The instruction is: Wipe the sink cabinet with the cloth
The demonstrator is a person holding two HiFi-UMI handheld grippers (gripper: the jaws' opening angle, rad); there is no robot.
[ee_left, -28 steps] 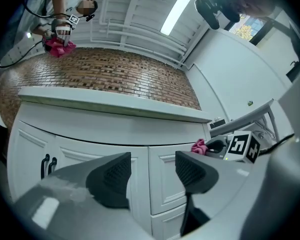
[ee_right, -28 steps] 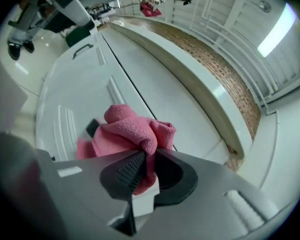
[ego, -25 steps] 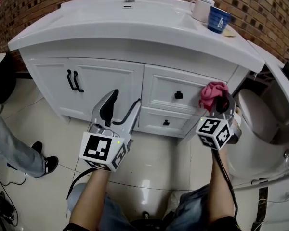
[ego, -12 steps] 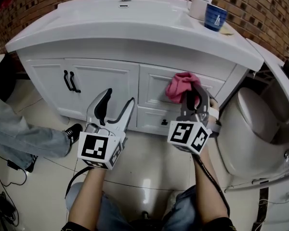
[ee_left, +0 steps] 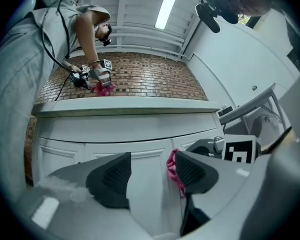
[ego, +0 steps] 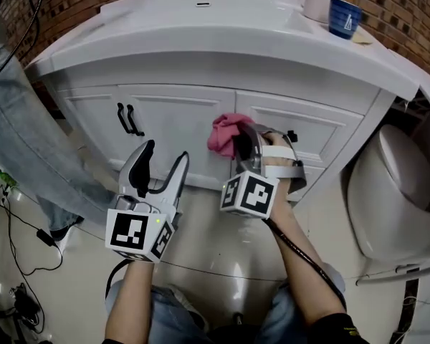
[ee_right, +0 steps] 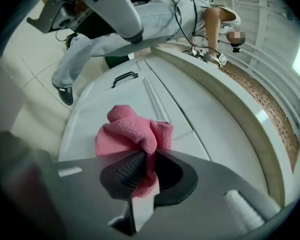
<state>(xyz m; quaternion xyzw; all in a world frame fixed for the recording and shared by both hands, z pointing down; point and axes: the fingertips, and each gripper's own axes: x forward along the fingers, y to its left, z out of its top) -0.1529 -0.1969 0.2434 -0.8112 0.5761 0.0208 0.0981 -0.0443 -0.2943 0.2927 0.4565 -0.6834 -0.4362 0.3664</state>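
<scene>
Pink bunched terry cloth (ego: 224, 130): sits clamped between the closed jaws of the right gripper (ego: 245, 142), lies up against the front of the white panelled sink cabinet (ego: 172, 113), about where the right-hand door meets the drawers, just right of the pair of black door handles (ego: 129, 119). Left gripper (ego: 163, 156): hovers lower and to the left with jaws spread wide, grips nothing, points at the door panel, near the cloth but apart from it. Blue cup (ego: 344, 16): stands on the countertop's far right corner.
</scene>
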